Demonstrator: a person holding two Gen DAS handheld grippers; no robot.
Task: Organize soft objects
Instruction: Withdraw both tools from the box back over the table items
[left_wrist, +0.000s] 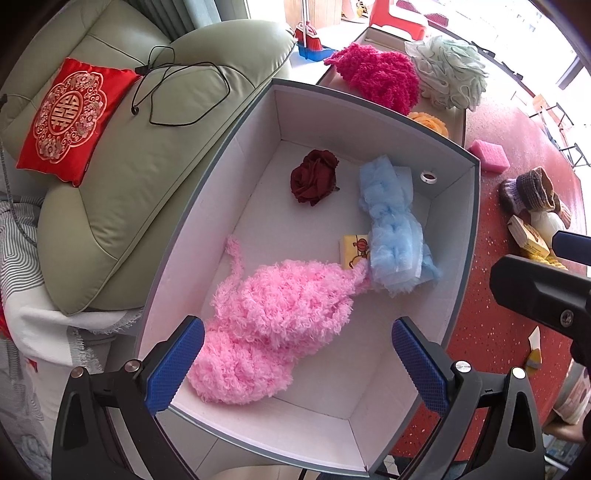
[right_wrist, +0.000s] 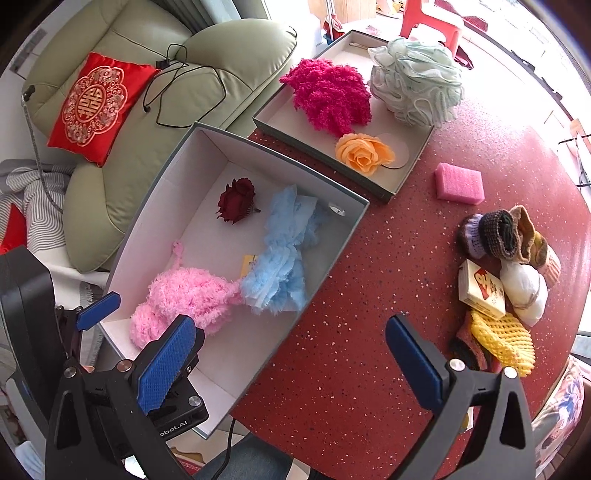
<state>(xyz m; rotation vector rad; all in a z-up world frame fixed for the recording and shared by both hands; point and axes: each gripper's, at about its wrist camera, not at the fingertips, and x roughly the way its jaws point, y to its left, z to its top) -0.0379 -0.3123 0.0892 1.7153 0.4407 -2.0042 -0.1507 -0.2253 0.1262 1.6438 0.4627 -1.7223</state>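
Hovered with the left gripper (left_wrist: 295, 363) over the near end of the deep box (left_wrist: 476, 206), fingers (left_wrist: 173, 365) spread wide and holding nothing, the fluffy pink yarn (left_wrist: 273, 325) lying just ahead between them on the box floor. Hung the right gripper (right_wrist: 291, 363) over the bare red counter (right_wrist: 351, 314), fingers (right_wrist: 166, 363) likewise spread and empty. Judged the step in hand to be fetching another loose soft piece for the box: best swung toward 2 o'clock, where the yellow mesh (right_wrist: 502, 339), white bundle (right_wrist: 526, 290), small carton (right_wrist: 480, 290) and knitted socks (right_wrist: 506, 236) sat bunched together. Closed low on one item only, clear of the carton. Farther off at 1 o'clock lay the pink sponge (right_wrist: 460, 182), alone and easiest to pinch. Beyond, at 12 o'clock, sat the shallow tray (right_wrist: 406, 177) with orange rose (right_wrist: 364, 151), magenta yarn (right_wrist: 328, 96) and pale bath pouf (right_wrist: 417, 79). Inside the box also lay blue tulle (right_wrist: 284, 254) and dark rose (right_wrist: 236, 199).
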